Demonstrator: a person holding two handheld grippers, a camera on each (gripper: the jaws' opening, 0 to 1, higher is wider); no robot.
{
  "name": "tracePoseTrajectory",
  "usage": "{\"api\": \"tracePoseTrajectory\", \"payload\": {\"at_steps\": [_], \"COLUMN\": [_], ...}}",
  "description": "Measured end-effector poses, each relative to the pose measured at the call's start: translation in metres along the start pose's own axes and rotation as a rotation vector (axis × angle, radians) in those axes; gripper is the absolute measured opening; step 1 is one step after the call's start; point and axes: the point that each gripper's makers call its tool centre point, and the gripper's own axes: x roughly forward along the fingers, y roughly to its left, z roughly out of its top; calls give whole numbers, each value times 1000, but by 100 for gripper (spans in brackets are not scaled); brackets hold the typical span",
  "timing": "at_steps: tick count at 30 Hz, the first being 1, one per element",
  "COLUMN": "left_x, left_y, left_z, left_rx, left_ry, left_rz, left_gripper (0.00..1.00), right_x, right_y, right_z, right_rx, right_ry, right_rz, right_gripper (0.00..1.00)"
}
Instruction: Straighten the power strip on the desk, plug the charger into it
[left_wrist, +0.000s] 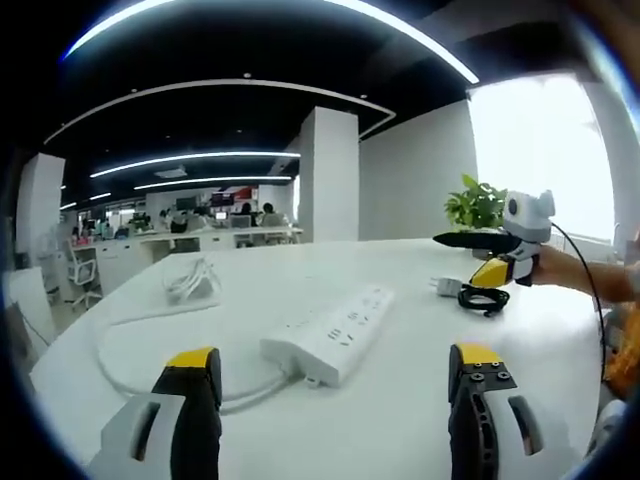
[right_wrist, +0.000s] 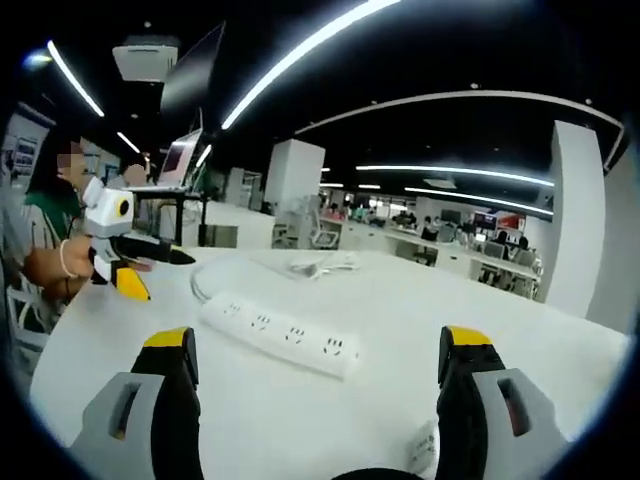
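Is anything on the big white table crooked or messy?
Yes. The white power strip lies slanted across the table, not square to its edge. The charger sits loose beside its coiled black cable, not plugged in yet.

The right claw (right_wrist: 318, 400) hangs wide apart above the power strip (right_wrist: 282, 334) on the desk (right_wrist: 480, 310).

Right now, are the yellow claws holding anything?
No, nothing. The left gripper and right gripper both stand open above the table, apart from the power strip and charger.

Power strip (left_wrist: 330, 335) on desk (left_wrist: 400, 420), charger (left_wrist: 447, 286) behind
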Motion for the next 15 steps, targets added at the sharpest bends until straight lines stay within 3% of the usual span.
{"api": "tracePoseTrajectory", "payload": {"at_steps": [7, 10, 15], "left_x": [4, 6, 9], "left_y": [2, 2, 0], "left_z": [0, 1, 1], "left_rx": [11, 19, 8], "left_ry": [21, 31, 38], "left_rz": [3, 2, -15], "left_gripper": [96, 96, 97], "right_x": [11, 17, 26], "right_y": [0, 4, 2], "right_z": [-5, -16, -23], "right_rx": [-5, -4, 32], "right_ry": [32, 92, 131], "right_rz": [30, 67, 89], "right_gripper": [100, 100, 100]}}
